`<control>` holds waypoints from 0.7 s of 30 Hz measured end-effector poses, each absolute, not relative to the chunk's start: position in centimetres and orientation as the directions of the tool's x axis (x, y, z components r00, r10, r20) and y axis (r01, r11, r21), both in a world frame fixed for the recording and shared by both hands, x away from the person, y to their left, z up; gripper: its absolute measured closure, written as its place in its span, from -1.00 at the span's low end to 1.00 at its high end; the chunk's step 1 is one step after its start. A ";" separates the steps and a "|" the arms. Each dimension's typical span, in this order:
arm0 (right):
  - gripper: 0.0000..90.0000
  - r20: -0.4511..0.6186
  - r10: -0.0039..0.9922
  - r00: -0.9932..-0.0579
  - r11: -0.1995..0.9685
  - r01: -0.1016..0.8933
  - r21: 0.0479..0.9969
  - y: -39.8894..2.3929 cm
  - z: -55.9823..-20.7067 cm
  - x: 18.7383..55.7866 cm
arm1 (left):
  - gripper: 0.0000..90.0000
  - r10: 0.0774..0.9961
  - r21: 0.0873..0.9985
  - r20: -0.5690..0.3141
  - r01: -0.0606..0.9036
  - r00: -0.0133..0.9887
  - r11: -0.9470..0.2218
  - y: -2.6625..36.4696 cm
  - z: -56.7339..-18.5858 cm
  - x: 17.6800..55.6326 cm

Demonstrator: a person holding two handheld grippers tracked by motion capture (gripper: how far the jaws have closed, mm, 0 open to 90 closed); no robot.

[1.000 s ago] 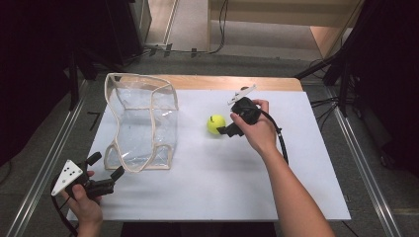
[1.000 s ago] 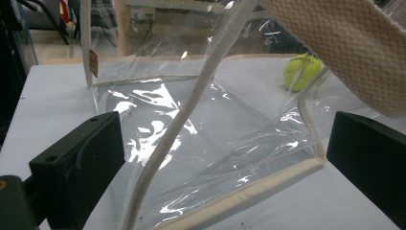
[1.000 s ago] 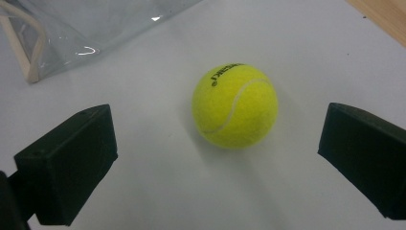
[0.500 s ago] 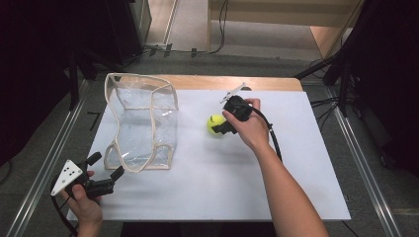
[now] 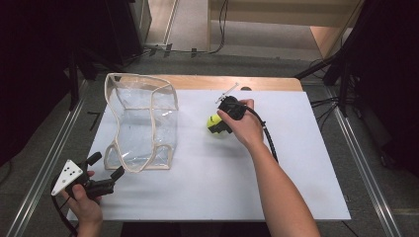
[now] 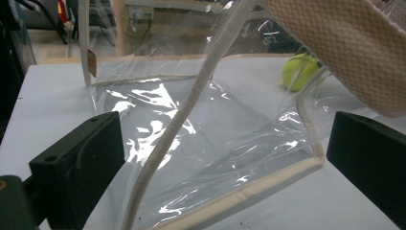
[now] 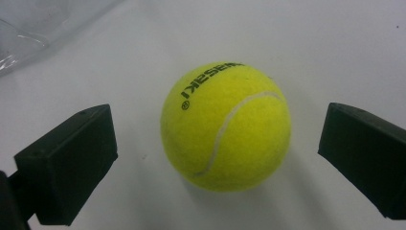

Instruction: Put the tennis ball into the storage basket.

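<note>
A yellow tennis ball [image 5: 214, 121] [image 7: 225, 126] rests on the white table, also visible through the bag as the ball [image 6: 299, 71] in the left gripper view. My right gripper [image 5: 218, 127] [image 7: 215, 158] is open, its jaws standing on either side of the ball with gaps on both sides. A clear plastic bag [image 5: 142, 121] [image 6: 201, 129] with beige trim stands left of the ball. My left gripper [image 5: 105, 166] [image 6: 215, 163] is open at the table's front left, facing the bag's near corner.
The white table top [image 5: 306, 148] spreads to the right and front of the ball. A wooden strip [image 5: 222, 82] runs along the far edge. Metal rails [image 5: 368, 173] flank the table on both sides.
My right gripper has slid left and closer over the ball, so its jaws now flank it. The left gripper and the bag stayed put.
</note>
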State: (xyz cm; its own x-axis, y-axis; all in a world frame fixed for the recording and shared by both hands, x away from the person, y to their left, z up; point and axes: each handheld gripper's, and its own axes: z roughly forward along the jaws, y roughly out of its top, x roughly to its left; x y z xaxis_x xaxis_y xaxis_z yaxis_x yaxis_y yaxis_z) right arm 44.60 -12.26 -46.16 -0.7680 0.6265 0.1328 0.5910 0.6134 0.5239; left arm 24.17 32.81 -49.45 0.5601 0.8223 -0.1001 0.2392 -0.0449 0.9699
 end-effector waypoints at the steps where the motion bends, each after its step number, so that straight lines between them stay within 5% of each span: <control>1: -1.00 0.133 0.625 -0.769 0.616 0.591 0.521 -12.2 -46.3 44.6 | -1.00 0.822 0.970 -0.100 0.239 0.560 -0.045 32.8 -49.5 24.2; 21: -1.00 0.152 0.625 -0.766 0.626 0.608 0.488 -11.1 -47.6 45.3 | -1.00 0.822 0.970 -0.097 0.240 0.561 -0.049 32.7 -49.4 24.2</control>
